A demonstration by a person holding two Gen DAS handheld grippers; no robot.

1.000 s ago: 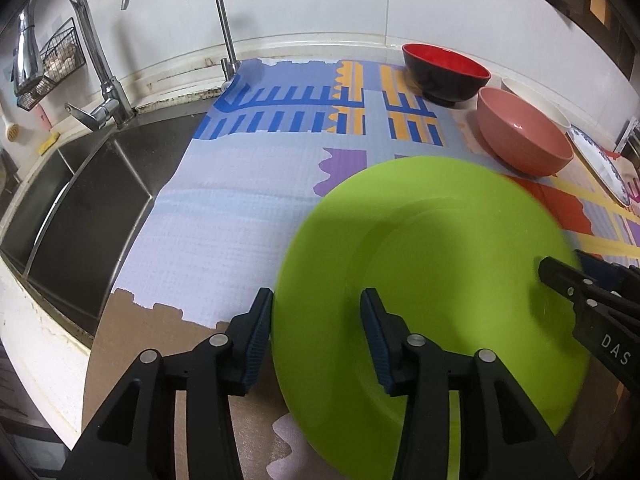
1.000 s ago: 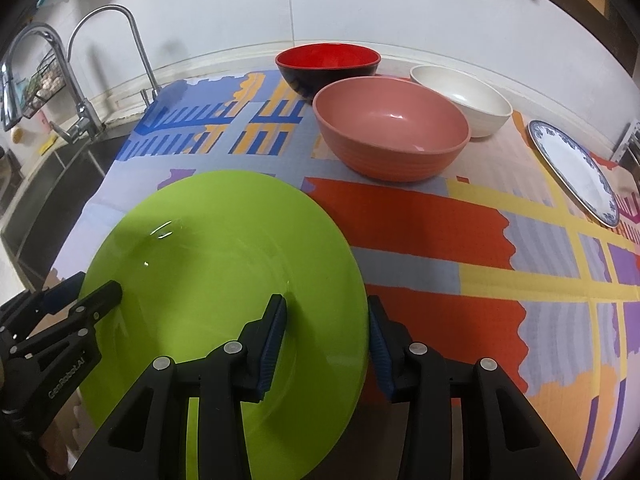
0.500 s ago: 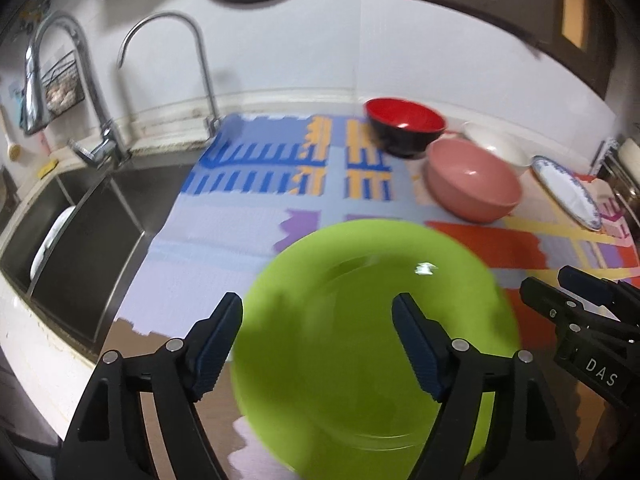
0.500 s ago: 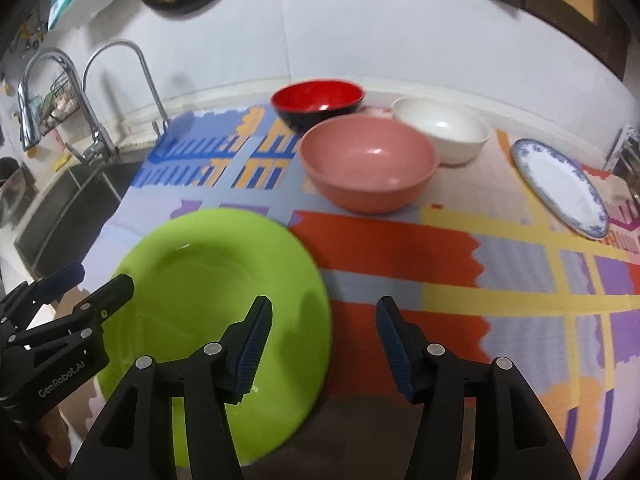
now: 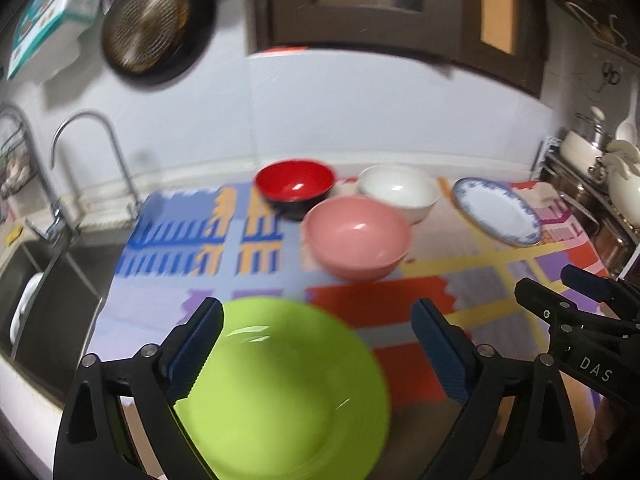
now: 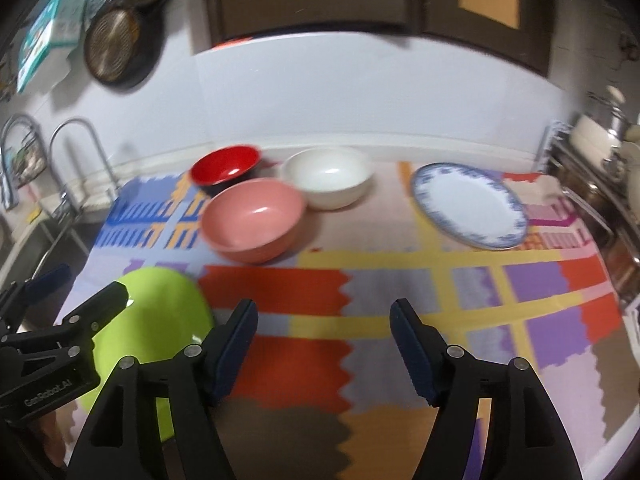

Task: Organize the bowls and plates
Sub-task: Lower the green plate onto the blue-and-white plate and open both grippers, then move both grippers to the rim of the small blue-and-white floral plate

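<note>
Each hand-held gripper — left (image 5: 316, 344), right (image 6: 323, 344) — is opening, nothing between its jaws; green plate (image 5: 280, 392) lies free before the pink bowl (image 5: 356, 236), bowls and patterned plate (image 6: 470, 210) still unstacked.

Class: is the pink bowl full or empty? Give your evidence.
Empty. The pink bowl shows only its bare, glossy inside in both wrist views.

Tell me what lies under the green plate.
The green plate rests on the patterned mat. Whatever the mat shows directly beneath it is covered.
</note>
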